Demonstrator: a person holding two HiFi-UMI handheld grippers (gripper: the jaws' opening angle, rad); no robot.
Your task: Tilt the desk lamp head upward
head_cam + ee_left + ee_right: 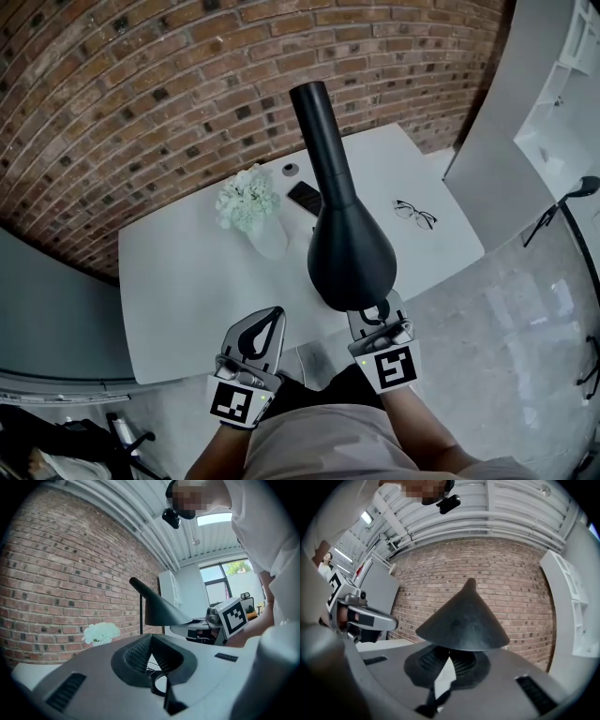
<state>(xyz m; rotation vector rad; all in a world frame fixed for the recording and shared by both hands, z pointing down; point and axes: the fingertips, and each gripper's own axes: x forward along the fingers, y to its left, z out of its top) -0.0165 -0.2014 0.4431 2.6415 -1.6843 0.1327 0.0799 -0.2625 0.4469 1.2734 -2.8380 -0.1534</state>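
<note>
The black desk lamp head [349, 248] is a cone with a long neck, and it hangs over the white table's near edge. In the right gripper view the cone [464, 620] fills the middle, and its rim covers the jaw tips. My right gripper [377, 309] sits at the cone's near rim, its jaws closed on that rim [450, 651]. My left gripper [274, 315] is held to the left of the lamp, shut with nothing in it [151, 637]. From the left gripper view the lamp head [161, 611] shows side-on, with the right gripper's marker cube beside it.
The white table [187, 281] carries a vase of white flowers [248, 202], a black phone [305, 197], a pair of glasses [412, 213] and a small round object [290, 170]. A brick wall stands behind. White shelving [572, 84] and a dark stand [562, 202] are at the right.
</note>
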